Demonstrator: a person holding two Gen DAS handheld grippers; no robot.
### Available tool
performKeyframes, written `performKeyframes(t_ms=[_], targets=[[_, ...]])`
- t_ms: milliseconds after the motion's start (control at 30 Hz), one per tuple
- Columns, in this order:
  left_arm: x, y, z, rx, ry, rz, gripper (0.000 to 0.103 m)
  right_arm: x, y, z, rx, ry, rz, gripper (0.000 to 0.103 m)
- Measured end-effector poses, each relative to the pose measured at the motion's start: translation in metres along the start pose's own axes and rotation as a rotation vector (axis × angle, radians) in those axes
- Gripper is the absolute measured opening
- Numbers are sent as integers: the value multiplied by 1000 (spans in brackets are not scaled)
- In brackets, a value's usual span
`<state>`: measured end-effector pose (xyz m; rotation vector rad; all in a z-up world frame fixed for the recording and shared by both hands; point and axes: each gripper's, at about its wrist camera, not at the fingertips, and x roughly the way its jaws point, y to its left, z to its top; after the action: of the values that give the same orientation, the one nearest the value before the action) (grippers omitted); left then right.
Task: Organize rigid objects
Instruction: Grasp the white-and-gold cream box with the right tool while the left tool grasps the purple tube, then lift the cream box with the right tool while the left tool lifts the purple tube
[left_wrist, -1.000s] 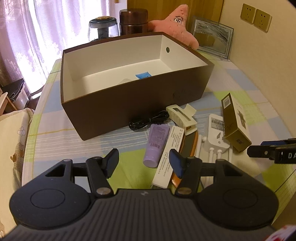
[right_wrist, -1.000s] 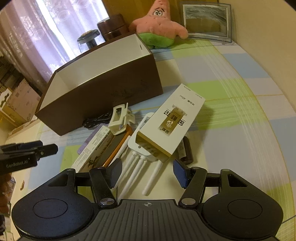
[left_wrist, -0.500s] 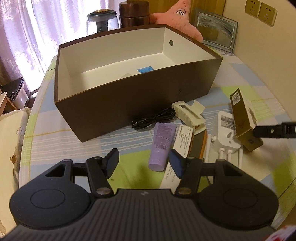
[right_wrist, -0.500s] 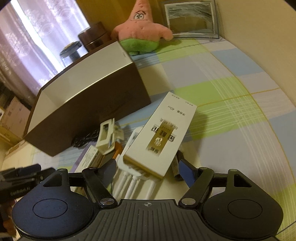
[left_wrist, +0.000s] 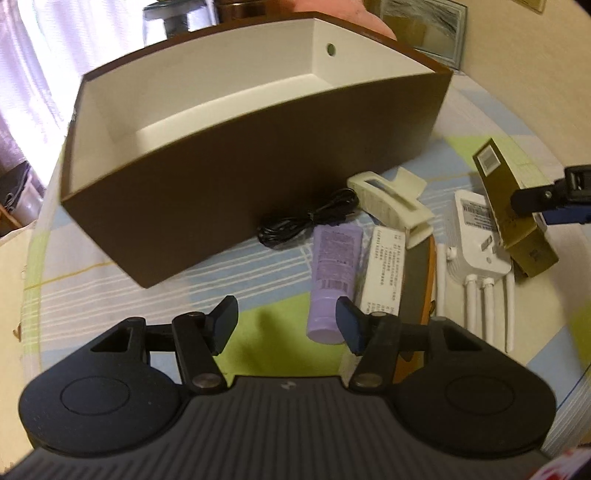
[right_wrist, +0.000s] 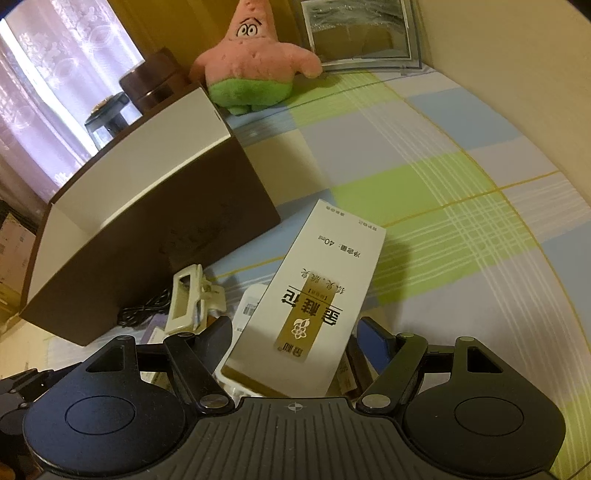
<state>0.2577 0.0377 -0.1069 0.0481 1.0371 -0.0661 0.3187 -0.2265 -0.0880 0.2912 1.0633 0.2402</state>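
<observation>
A big brown box (left_wrist: 240, 177) with a white inside stands open on the table; it also shows in the right wrist view (right_wrist: 147, 236). In front of it lie a purple tube (left_wrist: 334, 273), a white carton (left_wrist: 382, 273), a cream hair claw (left_wrist: 391, 206) and a white router (left_wrist: 476, 236). My right gripper (right_wrist: 295, 339) is open, its fingers on either side of a white and gold carton (right_wrist: 321, 295) that leans on the router. That carton (left_wrist: 513, 221) shows in the left wrist view. My left gripper (left_wrist: 286, 325) is open and empty above the table.
A black cable (left_wrist: 306, 221) lies against the box front. A pink starfish plush (right_wrist: 255, 62), a picture frame (right_wrist: 362, 33) and dark jars (right_wrist: 155, 81) stand at the back. The wall runs along the right. A checked cloth (right_wrist: 461, 206) covers the table.
My right gripper has moved forward until its open fingers straddle the white and gold carton. My left gripper has moved closer to the brown box and the purple tube.
</observation>
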Motion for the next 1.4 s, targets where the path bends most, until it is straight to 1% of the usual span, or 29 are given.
performKeyframes(t_ms=[133,167,200,233,267,300,433,533,633,667,767,833,933,1100,1267,1400], targets=[[7,-4,0,18,0,-37,51,6,-2,0,-4,7,-2,72],[10,-5,0,28,2,-38,50,6,-3,0,-9,7,-2,72],[12,-6,0,32,-19,-40,49,7,-3,-1,-16,10,-2,72],[16,-6,1,39,-14,-44,48,8,-3,-1,-26,15,-4,71],[18,-6,2,43,-11,-48,47,8,-3,-2,-42,17,-9,65],[20,-6,3,47,-13,-52,47,8,-2,-3,-63,17,-15,62],[28,-8,4,83,-18,-67,44,6,2,-8,-167,25,-48,61],[32,-9,4,105,-26,-79,37,3,-1,-12,-210,24,-67,61],[32,-10,3,109,-33,-101,26,-5,-10,-14,-230,14,-81,59],[32,-10,1,109,-36,-107,25,-8,-14,-16,-235,11,-84,59],[28,-12,-5,127,-52,-94,25,-16,-27,-18,-252,5,-105,59],[26,-12,-8,129,-48,-87,25,-19,-36,-22,-259,9,-133,59],[20,-8,-18,131,-44,-82,25,-25,-52,-32,-258,13,-151,59],[7,3,-37,113,-29,-53,25,-27,-73,-51,-273,49,-185,58],[-9,10,-56,97,-4,-38,25,-24,-77,-73,-303,90,-183,58],[-9,9,-62,106,20,-34,26,-19,-81,-79,-275,120,-194,59]])
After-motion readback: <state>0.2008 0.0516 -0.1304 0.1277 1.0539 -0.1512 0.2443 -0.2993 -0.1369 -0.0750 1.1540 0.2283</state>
